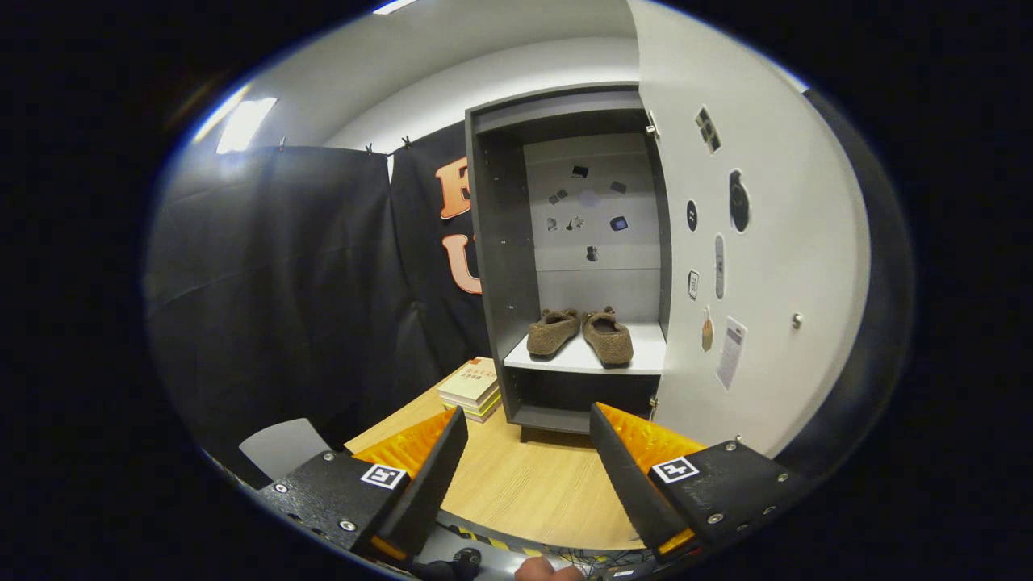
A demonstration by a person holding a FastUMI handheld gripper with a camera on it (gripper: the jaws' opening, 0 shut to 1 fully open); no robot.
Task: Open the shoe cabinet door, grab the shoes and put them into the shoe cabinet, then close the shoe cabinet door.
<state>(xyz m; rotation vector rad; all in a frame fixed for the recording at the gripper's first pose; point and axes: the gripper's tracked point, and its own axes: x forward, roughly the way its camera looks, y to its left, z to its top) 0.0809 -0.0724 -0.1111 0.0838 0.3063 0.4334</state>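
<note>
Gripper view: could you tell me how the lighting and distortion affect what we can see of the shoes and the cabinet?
In the gripper view the fisheye bows the open door and the cabinet; ceiling lights glare at the upper left; the shoes on the white shelf are evenly lit and fairly sharp; the compartment under the shelf is in shadow; the gripper is open and empty over the wooden table.

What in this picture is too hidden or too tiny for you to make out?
- Small stickers on the open door and the cabinet back wall: too small to identify.
- Books: partly hidden behind the cabinet's side.
- Lower compartment beneath the shoes: too dark.
- Table: near edge covered by the open, empty claw.
</note>
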